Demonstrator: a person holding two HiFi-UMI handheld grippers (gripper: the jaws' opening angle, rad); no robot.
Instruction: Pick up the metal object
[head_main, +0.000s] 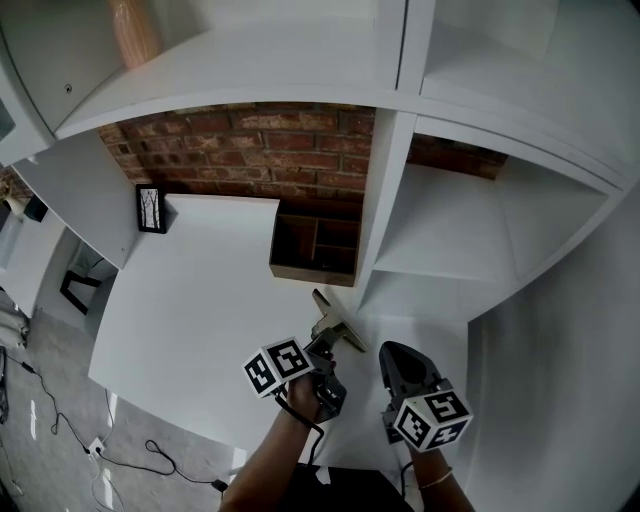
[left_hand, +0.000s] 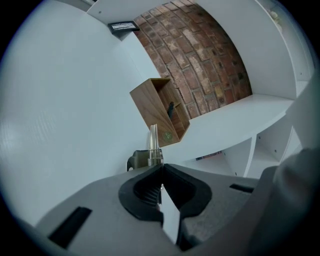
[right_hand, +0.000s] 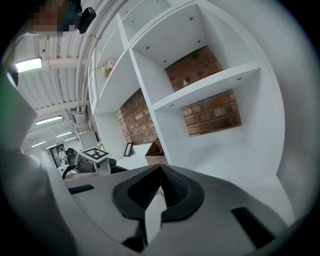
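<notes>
The metal object (head_main: 336, 324) is a brass-coloured piece with a silver cylinder (left_hand: 153, 142) standing up from it. It pokes out just past the tips of my left gripper (head_main: 324, 348), over the front part of the white desk (head_main: 200, 300). In the left gripper view the jaws of my left gripper (left_hand: 161, 167) are closed together, with the object's base (left_hand: 142, 160) right at their tips. My right gripper (head_main: 386, 352) hovers a little to the right of it, jaws shut (right_hand: 160, 169) and nothing between them.
An open wooden organiser box (head_main: 316, 246) stands behind the object, against the brick wall (head_main: 260, 150). A small black picture frame (head_main: 151, 208) leans at the back left. A white shelf upright (head_main: 385, 210) rises just right of the box. Cables lie on the floor (head_main: 60, 420).
</notes>
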